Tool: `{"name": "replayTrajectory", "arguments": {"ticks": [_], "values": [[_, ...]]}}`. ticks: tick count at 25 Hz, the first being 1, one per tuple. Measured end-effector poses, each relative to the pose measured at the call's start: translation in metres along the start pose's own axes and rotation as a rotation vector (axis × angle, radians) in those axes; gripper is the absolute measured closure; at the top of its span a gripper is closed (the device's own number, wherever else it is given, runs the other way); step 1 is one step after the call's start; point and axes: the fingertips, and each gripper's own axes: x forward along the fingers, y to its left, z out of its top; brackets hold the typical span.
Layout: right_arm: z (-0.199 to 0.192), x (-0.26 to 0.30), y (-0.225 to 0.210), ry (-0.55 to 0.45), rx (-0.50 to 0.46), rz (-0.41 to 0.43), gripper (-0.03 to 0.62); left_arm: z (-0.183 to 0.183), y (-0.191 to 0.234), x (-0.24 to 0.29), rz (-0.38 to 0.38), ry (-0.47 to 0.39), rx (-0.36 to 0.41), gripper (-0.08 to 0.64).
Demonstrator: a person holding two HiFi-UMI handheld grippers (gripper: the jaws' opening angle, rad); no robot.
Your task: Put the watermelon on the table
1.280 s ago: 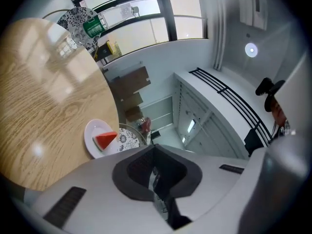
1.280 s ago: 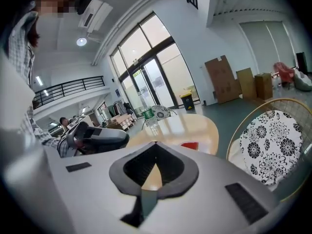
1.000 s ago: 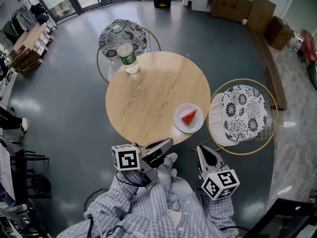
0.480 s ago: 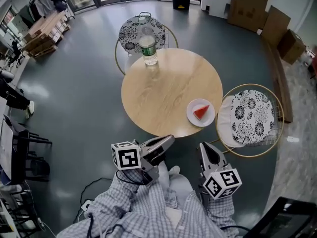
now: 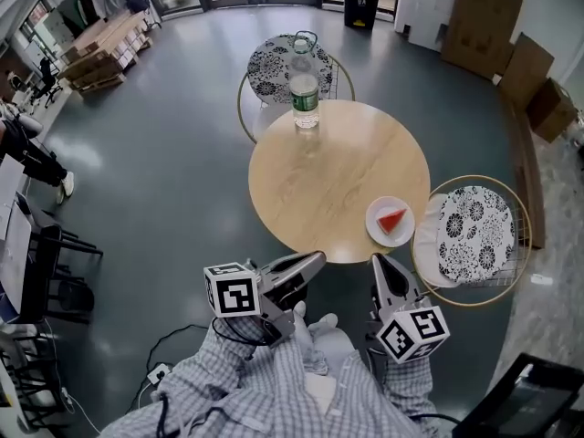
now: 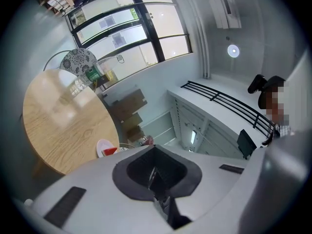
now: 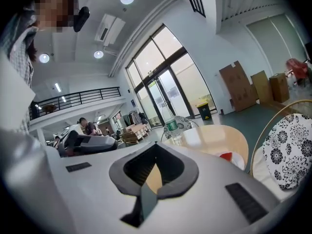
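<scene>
A red watermelon slice (image 5: pixel 393 220) lies on a small white plate (image 5: pixel 378 227) at the right near edge of the round wooden table (image 5: pixel 328 185). My left gripper (image 5: pixel 316 259) is shut and empty, its tip just short of the table's near edge. My right gripper (image 5: pixel 376 262) is also shut and empty, close below the plate. In the left gripper view the watermelon slice (image 6: pixel 110 151) and table (image 6: pixel 58 126) show beyond the shut left gripper (image 6: pixel 155 178). From the right gripper view, the slice (image 7: pixel 225 155) peeks over the shut right gripper (image 7: pixel 152 175).
A water bottle (image 5: pixel 305 100) stands at the table's far edge. One patterned chair (image 5: pixel 285 66) is behind the table, another (image 5: pixel 473 234) close at its right. Cardboard boxes (image 5: pixel 497 26) lean at the back right, and a black chair (image 5: pixel 46 272) stands at the left.
The head view has shifted, so the table, plate and bottle now sit farther right in the picture. Both grippers stay shut and empty, held close in front of the person.
</scene>
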Motion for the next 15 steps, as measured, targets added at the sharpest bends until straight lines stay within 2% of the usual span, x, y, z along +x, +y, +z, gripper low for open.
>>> {"name": "replayTrajectory", "arguments": {"ticks": [10,15], "values": [[0.025,0.022,0.018,-0.059,-0.023,0.021,0.584,0.033,-0.005,0.003,-0.036,0.025,0.115,0.554],[0.033,0.029,0.024,-0.072,-0.044,0.032,0.584,0.041,-0.007,0.007,-0.060,0.022,0.115,0.554]]}}
